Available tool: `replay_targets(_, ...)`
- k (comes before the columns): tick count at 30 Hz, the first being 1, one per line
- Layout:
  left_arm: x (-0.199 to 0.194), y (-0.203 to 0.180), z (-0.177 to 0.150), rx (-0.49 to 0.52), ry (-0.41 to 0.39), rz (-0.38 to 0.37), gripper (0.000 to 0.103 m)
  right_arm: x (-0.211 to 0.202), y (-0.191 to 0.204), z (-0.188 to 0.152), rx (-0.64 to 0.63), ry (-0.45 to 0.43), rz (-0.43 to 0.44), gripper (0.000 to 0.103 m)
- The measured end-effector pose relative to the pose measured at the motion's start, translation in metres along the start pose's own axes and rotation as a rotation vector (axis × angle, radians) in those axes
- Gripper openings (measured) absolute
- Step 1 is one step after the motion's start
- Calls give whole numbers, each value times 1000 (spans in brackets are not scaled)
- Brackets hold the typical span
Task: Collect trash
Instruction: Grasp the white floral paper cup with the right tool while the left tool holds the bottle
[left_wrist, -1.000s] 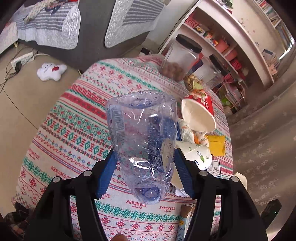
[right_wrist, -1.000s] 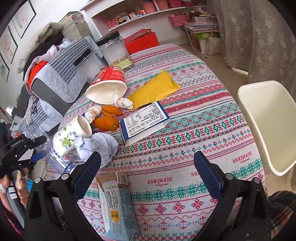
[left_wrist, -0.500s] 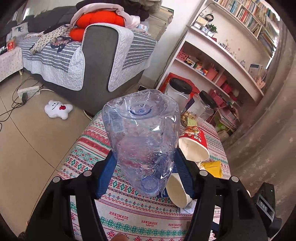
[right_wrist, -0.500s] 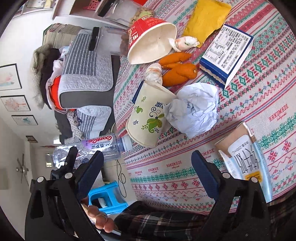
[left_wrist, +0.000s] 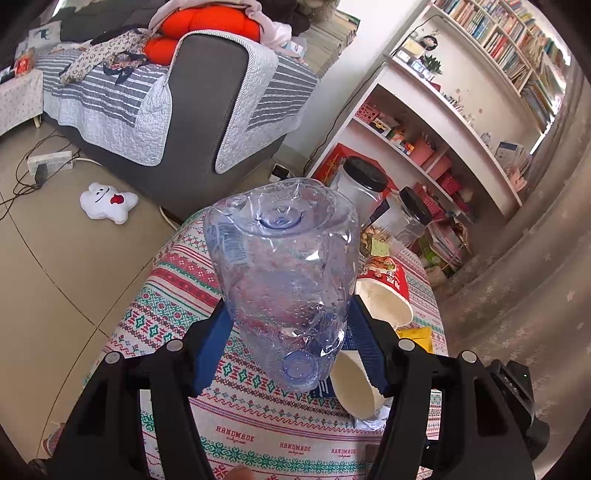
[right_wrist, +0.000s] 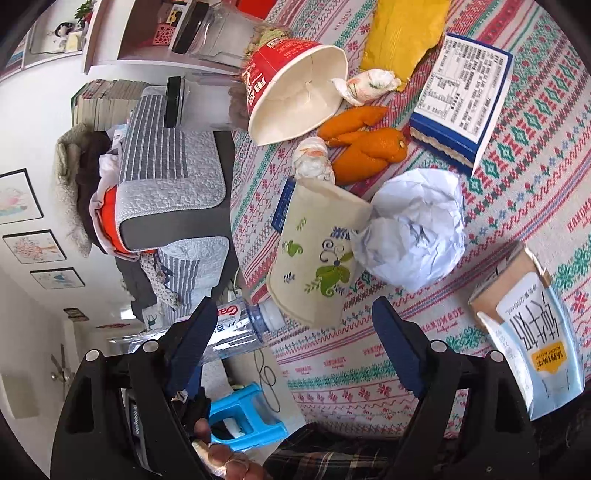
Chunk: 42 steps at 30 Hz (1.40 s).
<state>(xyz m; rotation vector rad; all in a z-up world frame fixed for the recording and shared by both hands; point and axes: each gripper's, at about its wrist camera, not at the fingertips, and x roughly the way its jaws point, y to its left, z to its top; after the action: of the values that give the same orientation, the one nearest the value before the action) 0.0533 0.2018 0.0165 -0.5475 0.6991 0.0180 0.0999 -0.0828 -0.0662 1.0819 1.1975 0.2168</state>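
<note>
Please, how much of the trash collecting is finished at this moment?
Nothing visibly binned; no bin shows. In hand: the left tongs grip the clear plastic bottle. The right tongs are open and empty. Left on the table: red cup, floral paper cup, crumpled paper, orange peel, milk carton.

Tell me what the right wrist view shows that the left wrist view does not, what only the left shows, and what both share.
Only the right wrist view shows the orange peel, crumpled white paper, milk carton and the open right tool.

Only the left wrist view shows the white plush toy on the floor and the left tool shut on the plastic bottle.

Both show the bottle, the red noodle cup, the floral paper cup and the patterned tablecloth.
</note>
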Motion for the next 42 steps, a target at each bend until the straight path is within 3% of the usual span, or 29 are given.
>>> replay_targets(5, -4, 0, 1, 23, -11, 3, 62, 22, -7, 9, 39, 48, 9, 81)
replay_targets(13, -2, 0, 0, 5, -11, 5, 63, 9, 0, -10, 2, 78, 45, 81)
replay_targets(18, -3, 3, 1, 3, -11, 13, 63, 23, 7, 1, 16, 66, 20, 81)
replay_targets(25, 1, 2, 3, -6, 5, 8, 63, 44, 18, 18, 19, 38, -81, 81)
replay_targets(26, 1, 1, 3, -5, 5, 6, 63, 47, 20, 20, 17, 35, -87, 79)
replay_targets(29, -1, 3, 4, -9, 0, 5, 63, 56, 28, 24, -40, 34, -116, 51)
replay_targets(30, -1, 4, 5, -11, -1, 8, 63, 56, 30, 24, -54, 31, -123, 47)
replay_targets(36, 1, 5, 3, -17, -17, 28, 63, 9, 54, 22, -229, -62, -58, 42)
replay_targets(42, -6, -17, -6, 42, -54, 59, 63, -85, 58, 22, -448, -281, -27, 42)
